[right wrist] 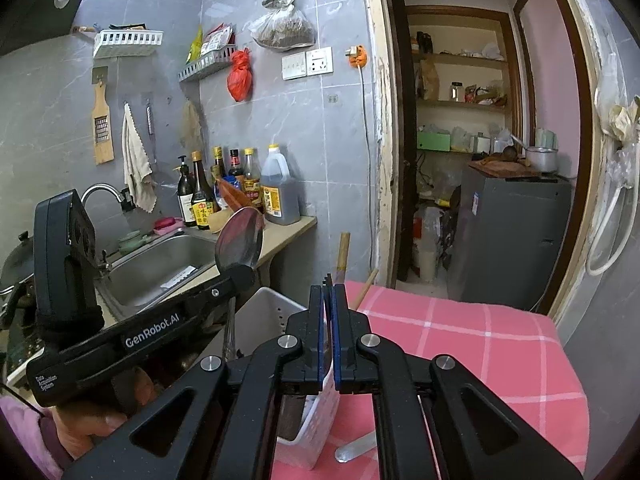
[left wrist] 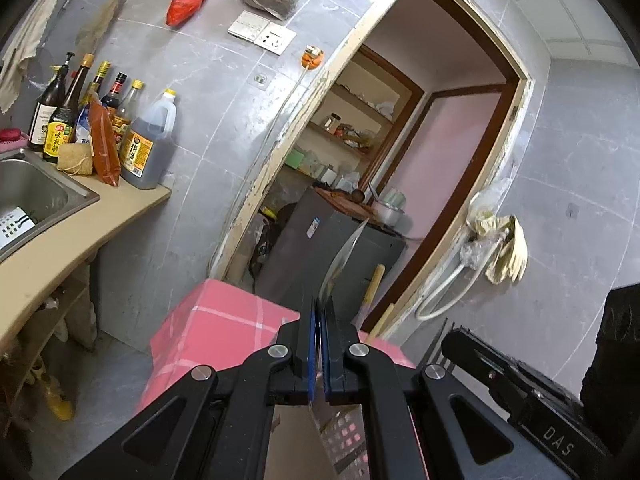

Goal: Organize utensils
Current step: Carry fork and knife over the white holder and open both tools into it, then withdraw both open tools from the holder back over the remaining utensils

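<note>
Room first: the worktop under pink checked cloth is bare from 1 to 4 o'clock of the right tool. Its far edge runs at 12 to 2 o'clock. Beyond it an open doorway with a grey cabinet inside. The sink lies at 10 o'clock, off the worktop's left edge, with bottles behind it against the wall.

Left tool: pressed together, pinching a spoon. In the left wrist view we see the spoon edge-on, bowl up toward 12 o'clock, handle running down between the pads. In the right wrist view the left tool sits at 10 o'clock with the spoon bowl above the caddy's left rim, not touching it.

Right tool: pads pressed on a thin dark piece with prongs at the tip, so we read it as a fork. Most of it is hidden by the pads. From the left wrist view the right tool is at 3 o'clock, partly cut off.

Container: white perforated caddy on the worktop, right under both tools. Its inside is dark and blocked, so we can't tell the contents.

A metal handle lies on the cloth at 6 o'clock, its other end hidden. Two wooden sticks rise past the far edge at 12 o'clock, bases hidden.
</note>
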{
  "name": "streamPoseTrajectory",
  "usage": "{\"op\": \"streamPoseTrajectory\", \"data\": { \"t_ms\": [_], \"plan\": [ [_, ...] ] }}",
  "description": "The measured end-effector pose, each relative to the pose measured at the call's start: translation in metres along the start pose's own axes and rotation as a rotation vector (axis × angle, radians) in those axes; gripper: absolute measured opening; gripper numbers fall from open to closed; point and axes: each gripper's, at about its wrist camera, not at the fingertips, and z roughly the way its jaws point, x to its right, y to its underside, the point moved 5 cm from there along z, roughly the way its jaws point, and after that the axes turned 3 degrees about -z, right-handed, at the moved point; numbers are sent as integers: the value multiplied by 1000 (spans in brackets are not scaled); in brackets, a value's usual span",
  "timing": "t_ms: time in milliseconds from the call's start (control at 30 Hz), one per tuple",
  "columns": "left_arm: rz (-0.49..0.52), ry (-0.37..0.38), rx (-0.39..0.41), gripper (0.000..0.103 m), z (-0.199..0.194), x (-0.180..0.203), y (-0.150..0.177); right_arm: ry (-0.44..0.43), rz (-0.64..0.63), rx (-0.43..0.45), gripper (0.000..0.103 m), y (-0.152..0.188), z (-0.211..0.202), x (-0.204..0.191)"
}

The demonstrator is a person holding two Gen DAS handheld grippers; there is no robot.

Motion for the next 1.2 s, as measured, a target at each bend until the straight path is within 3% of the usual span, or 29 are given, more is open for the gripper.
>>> {"op": "streamPoseTrajectory", "data": {
  "t_ms": [200, 300, 400, 467, 533, 600, 667, 833, 933, 1067, 1200],
  "plan": [
    [22, 4, -45, 9, -12, 2, 5, -29, 39, -8, 10, 6, -4, 4],
    [22, 7, -40, 31, -20, 4, 4, -16, 53, 8, 18, 6, -11, 8],
    [13, -2, -29, 35, -29, 7, 1, 3, 78, 31, 18, 5, -21, 15],
    [27, -19, -21, 40, -35, 12, -2, 24, 93, 50, 26, 2, -30, 21],
    [55, -46, -6, 53, -41, 19, -6, 50, 121, 88, 48, -1, -44, 31],
    [88, -70, 18, 65, -50, 28, -10, 81, 151, 133, 56, -2, -61, 43],
    [124, -96, 36, 83, -56, 39, -12, 112, 165, 159, 61, -4, -74, 52],
    [185, -133, 84, 101, -69, 67, -10, 208, 183, 232, 84, -3, -113, 83],
    [215, -153, 111, 102, -73, 82, -1, 249, 178, 271, 95, 0, -134, 99],
    [252, -182, 121, 102, -72, 99, 15, 305, 159, 283, 102, 6, -153, 119],
    [263, -200, 141, 102, -74, 112, 31, 335, 144, 276, 102, 19, -167, 138]
  ]
}}
